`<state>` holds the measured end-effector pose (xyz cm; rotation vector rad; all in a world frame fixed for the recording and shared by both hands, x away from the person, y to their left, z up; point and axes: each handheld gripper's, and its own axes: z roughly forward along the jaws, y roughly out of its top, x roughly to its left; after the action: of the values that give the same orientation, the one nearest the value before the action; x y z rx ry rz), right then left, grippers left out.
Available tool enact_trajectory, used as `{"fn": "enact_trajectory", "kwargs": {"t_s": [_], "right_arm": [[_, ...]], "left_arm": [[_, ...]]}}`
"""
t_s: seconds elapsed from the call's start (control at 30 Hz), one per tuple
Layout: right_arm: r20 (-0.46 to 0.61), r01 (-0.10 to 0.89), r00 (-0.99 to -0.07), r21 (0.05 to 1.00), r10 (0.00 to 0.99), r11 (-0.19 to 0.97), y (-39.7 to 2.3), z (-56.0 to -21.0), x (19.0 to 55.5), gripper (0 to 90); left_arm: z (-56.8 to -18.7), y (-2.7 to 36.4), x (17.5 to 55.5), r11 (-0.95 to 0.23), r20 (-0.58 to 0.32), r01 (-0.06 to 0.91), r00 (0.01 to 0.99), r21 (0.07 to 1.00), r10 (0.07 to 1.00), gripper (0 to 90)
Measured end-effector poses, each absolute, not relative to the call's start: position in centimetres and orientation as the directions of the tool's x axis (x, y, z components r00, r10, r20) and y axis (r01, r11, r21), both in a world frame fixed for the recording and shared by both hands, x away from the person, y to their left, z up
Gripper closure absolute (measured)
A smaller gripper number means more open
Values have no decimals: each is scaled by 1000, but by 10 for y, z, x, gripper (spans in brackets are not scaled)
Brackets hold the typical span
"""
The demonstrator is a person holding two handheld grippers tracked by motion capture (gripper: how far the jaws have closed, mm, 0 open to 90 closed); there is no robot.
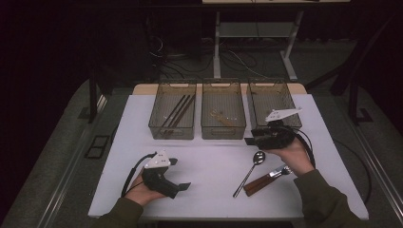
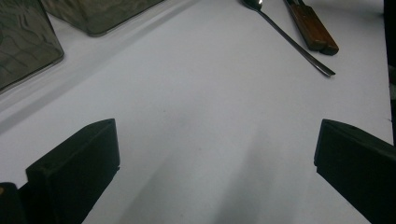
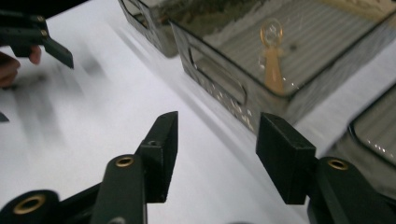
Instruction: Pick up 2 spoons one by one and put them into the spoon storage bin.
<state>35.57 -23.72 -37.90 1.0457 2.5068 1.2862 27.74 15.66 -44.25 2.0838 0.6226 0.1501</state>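
Sorting cutlery from the white table (image 1: 209,166) into three clear bins.

The right gripper (image 1: 249,140) hangs with its jaws apart and nothing between them, just in front of the middle bin (image 1: 223,130) and the right bin (image 1: 274,90), and near the spoon (image 1: 250,171) at the right side of the table. The wooden-handled fork (image 1: 266,179) lies just right of the spoon, its handle touching the spoon's shaft near the near end. I think the spoon comes next: lower the jaws across its thin shaft, away from the fork, and close firmly. The left gripper (image 1: 183,186) rests wide open at near left. The left bin (image 1: 172,114) holds dark chopsticks (image 1: 177,111).
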Motion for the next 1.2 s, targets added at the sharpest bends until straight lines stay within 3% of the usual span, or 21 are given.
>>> {"fn": "enact_trajectory", "kwargs": {"t_s": [0.8,1.2], "right_arm": [[162,573,-722,685,673,450,-278,-415,334,570],[204,607,-704,670,680,427,-281,-435,347,576]], "left_arm": [[-443,156,277,-447,-132,375,864,812,485,0],[-444,155,277,-453,-132,374,867,809,481,0]]}}
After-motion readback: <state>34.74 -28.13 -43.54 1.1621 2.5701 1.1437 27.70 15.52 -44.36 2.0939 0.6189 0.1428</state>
